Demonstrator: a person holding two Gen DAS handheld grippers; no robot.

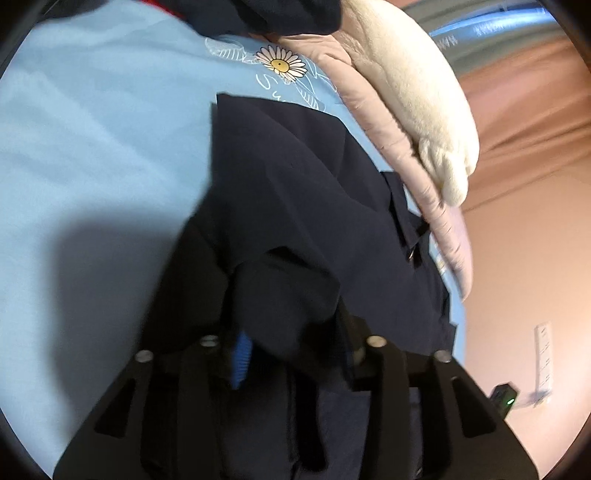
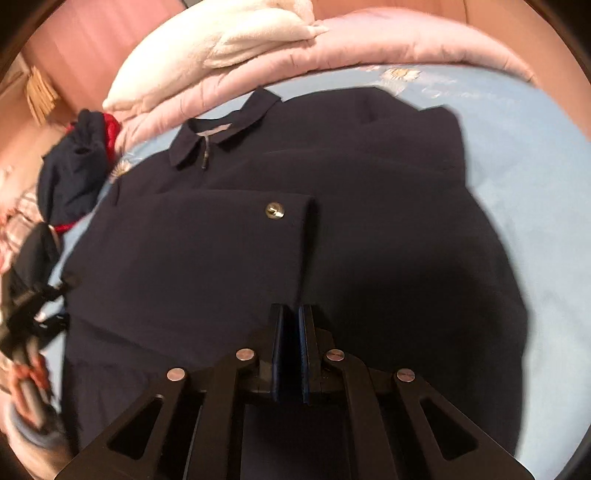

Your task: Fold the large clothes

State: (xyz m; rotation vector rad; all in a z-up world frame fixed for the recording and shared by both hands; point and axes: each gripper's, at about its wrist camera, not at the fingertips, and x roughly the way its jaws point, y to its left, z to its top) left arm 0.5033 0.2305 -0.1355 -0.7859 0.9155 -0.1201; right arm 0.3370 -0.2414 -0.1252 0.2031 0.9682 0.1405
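Note:
A dark navy collared jacket (image 2: 332, 177) lies spread on a light blue sheet (image 2: 535, 166), collar toward the back, one sleeve with a brass button (image 2: 274, 211) folded across its front. My right gripper (image 2: 291, 317) hovers over the jacket's lower middle, its jaws nearly together with nothing between them. In the left wrist view my left gripper (image 1: 288, 332) is shut on a bunched fold of the navy jacket (image 1: 295, 192) and holds it up off the blue sheet (image 1: 92, 166); a blue pad (image 1: 240, 360) shows beside the cloth.
A pink quilt (image 2: 332, 48) with a cream fleece blanket (image 2: 229, 33) on it lies along the back of the bed. A heap of navy and red clothes (image 2: 77, 155) sits at the left. The left gripper also shows at the left edge of the right wrist view (image 2: 26, 317).

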